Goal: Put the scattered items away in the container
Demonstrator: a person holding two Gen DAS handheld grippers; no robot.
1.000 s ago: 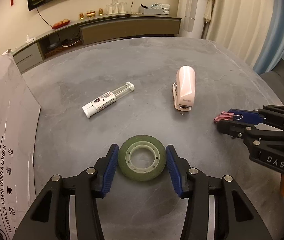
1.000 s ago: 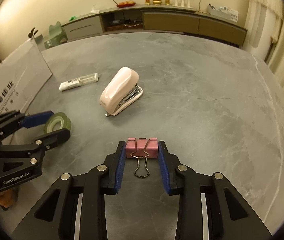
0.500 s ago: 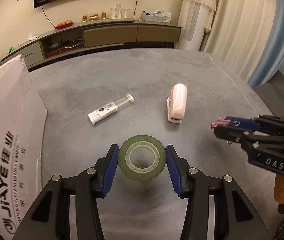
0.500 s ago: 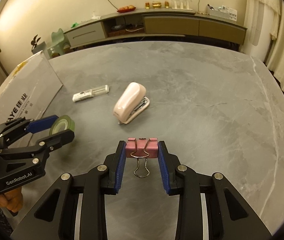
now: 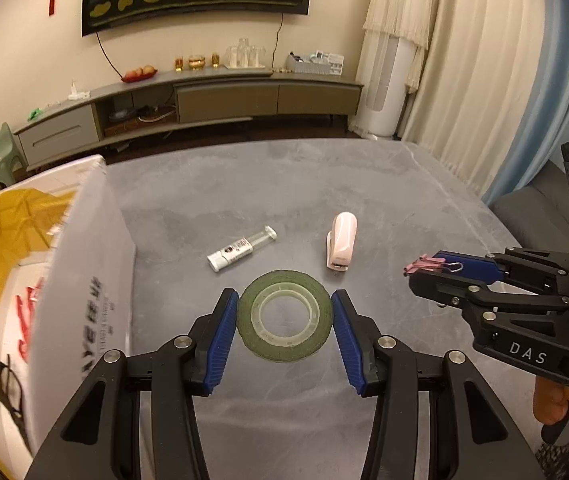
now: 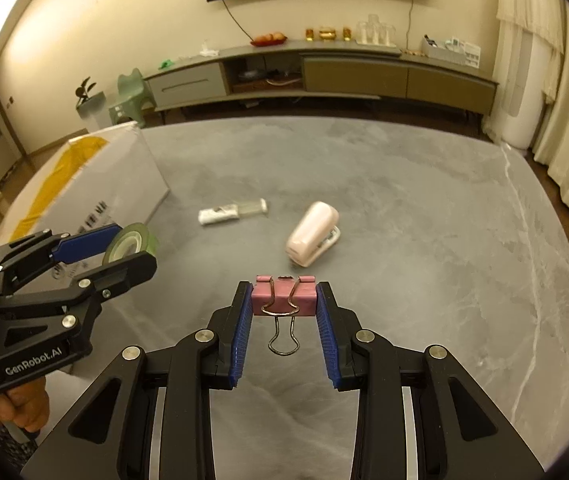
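Left gripper (image 5: 284,316): jaws closed onto a green tape roll (image 5: 284,315), held clear above the grey bench (image 5: 384,200); blue pads (image 5: 222,330) press the roll's rim on both sides.

Right gripper (image 6: 284,312): jaws narrow, clamped on a pink binder clip (image 6: 283,295) whose wire handle hangs down between them. In the left wrist view this gripper sits at 3 o'clock, clip (image 5: 424,264) at its tip.

Container: white cardboard box (image 5: 84,264) at 9 o'clock in the left view, open top, yellow lining inside; a dark pair of glasses (image 5: 8,392) lies in it. Its near wall stands between the left gripper and the interior.

Loose on the bench: a clear-and-white glue tube (image 5: 241,249) at 12 o'clock, lying flat; a pink stapler (image 5: 341,246) just to its right, apart from it. Both lie beyond the tape roll, well apart from the box.

Surroundings: low sideboard (image 5: 204,100) along the far wall, cream curtains (image 5: 464,60) at 2 o'clock, a hand (image 6: 8,404) under the left gripper's handle.
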